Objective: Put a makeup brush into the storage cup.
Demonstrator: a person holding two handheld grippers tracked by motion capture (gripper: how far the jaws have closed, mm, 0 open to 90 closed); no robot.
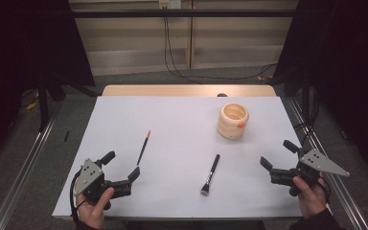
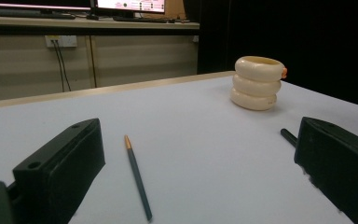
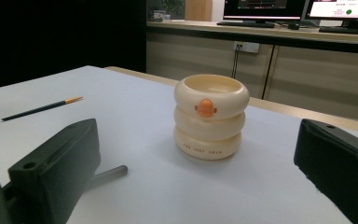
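We find nothing begun: left gripper [image 1: 122, 172] and right gripper [image 1: 276, 154] both gape wide, empty. Pencil [image 1: 143, 147] and brush [image 1: 211, 174] lie on the table [image 1: 182, 120], outside the cup [image 1: 233, 120].

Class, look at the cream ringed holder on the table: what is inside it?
The cream holder shows an open top with bare inner wall and nothing sticking out. Its floor is hidden by the rim, so something small could lie there unseen.

A slim dark pencil [image 2: 137, 177] with an orange-gold tip lies flat between the left gripper's [image 1: 121, 166] spread jaws. A black-handled brush [image 1: 211, 174] lies flat on the table, well left of the right gripper's [image 1: 278, 153] jaws.
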